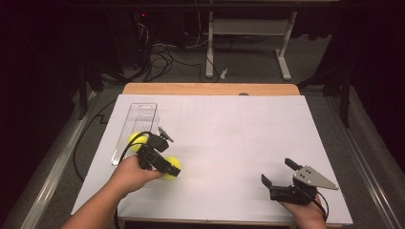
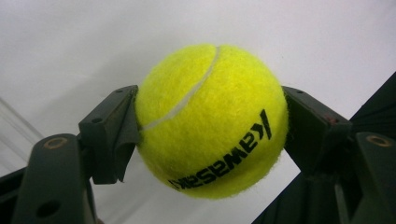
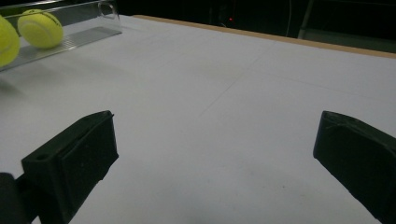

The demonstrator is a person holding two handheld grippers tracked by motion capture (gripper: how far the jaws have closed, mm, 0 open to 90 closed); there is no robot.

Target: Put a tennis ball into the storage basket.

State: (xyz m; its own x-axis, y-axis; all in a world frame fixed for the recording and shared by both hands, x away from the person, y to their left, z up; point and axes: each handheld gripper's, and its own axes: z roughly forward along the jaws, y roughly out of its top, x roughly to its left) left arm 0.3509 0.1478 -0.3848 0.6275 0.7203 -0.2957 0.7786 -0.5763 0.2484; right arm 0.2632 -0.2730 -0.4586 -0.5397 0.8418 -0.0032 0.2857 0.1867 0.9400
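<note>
My left gripper (image 1: pixel 167 167) is shut on a yellow tennis ball (image 1: pixel 173 168) low over the white table, left of centre. In the left gripper view the ball (image 2: pixel 212 121), with black lettering, is pinched between the two black jaws. A second yellow tennis ball (image 1: pixel 135 141) lies in the near end of a clear plastic tray (image 1: pixel 139 117) just behind that hand. My right gripper (image 1: pixel 278 172) sits near the front right of the table, open with nothing between its fingers. Its own view looks past its wide jaws to the tray (image 3: pixel 86 37) and the ball in it (image 3: pixel 40 28).
A white sheet (image 1: pixel 229 138) covers the table, with a wooden strip (image 1: pixel 210 88) along the far edge. Beyond it a desk frame (image 1: pixel 282 52) and cables (image 1: pixel 157 57) stand on the dark floor. The right hand is close to the table's front edge.
</note>
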